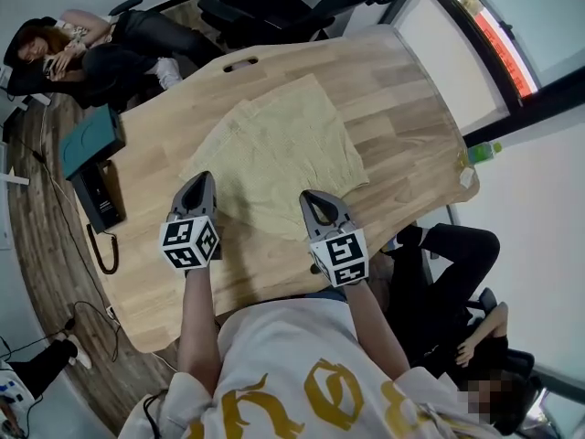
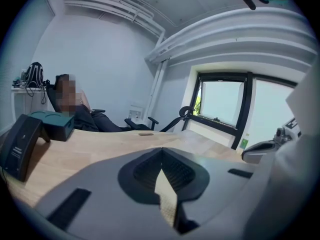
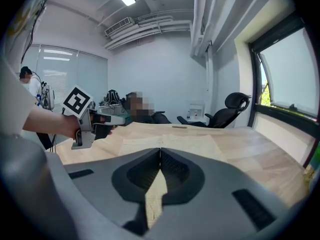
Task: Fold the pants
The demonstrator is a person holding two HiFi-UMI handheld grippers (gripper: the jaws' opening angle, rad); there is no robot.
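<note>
Pale yellow pants [image 1: 274,149] lie flat and folded on the wooden table [image 1: 402,108]. My left gripper [image 1: 202,179] is at the near left corner of the pants with its jaws shut. My right gripper [image 1: 307,197] is on the near edge further right, also shut. In the left gripper view the gripper [image 2: 161,149] shows a strip of pale woven cloth in the slit behind its tips. The right gripper view shows the same at that gripper [image 3: 160,149], with the pants [image 3: 170,143] spread ahead of it.
A teal box [image 1: 90,140] and a black desk device [image 1: 99,198] with a cable sit at the table's left edge. A green bottle [image 1: 482,152] stands at the right edge. Office chairs [image 1: 274,7] and a reclining person [image 1: 82,48] are beyond; another person [image 1: 448,273] sits at the right.
</note>
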